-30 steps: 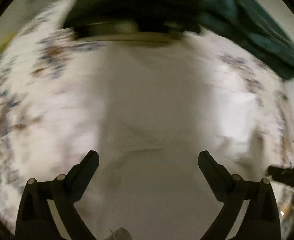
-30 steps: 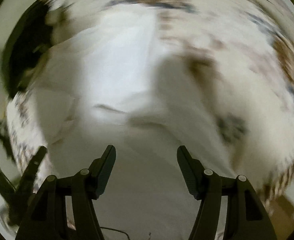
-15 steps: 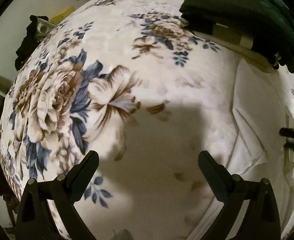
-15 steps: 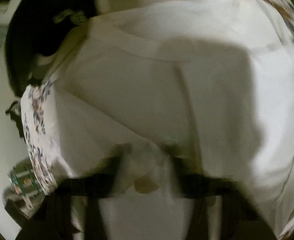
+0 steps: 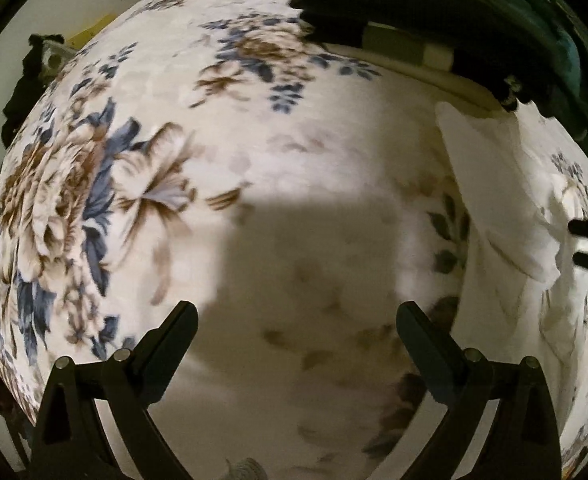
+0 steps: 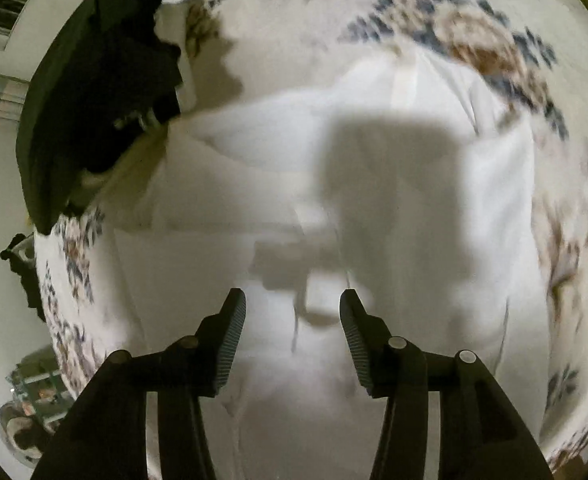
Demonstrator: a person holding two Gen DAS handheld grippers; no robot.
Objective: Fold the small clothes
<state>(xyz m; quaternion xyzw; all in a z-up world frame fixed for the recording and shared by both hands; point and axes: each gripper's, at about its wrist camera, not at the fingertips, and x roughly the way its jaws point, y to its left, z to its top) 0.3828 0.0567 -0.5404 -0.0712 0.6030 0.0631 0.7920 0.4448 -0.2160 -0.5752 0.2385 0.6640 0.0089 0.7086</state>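
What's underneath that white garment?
The white garment lies on a floral blanket, whose flowers show all round it. Whatever is beneath its middle is covered. Its far-left corner meets a dark clothes pile.

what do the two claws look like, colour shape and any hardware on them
Both the left claw and right claw are matte black with two angular tapered fingers and round silver pivot pins. The right claw's pads are finely ribbed. No cables, markings or sleeves show.

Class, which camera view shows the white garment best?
The right wrist view: the white cloth garment fills the frame, spread on the floral blanket. The left wrist view catches only its rumpled edge at the right.
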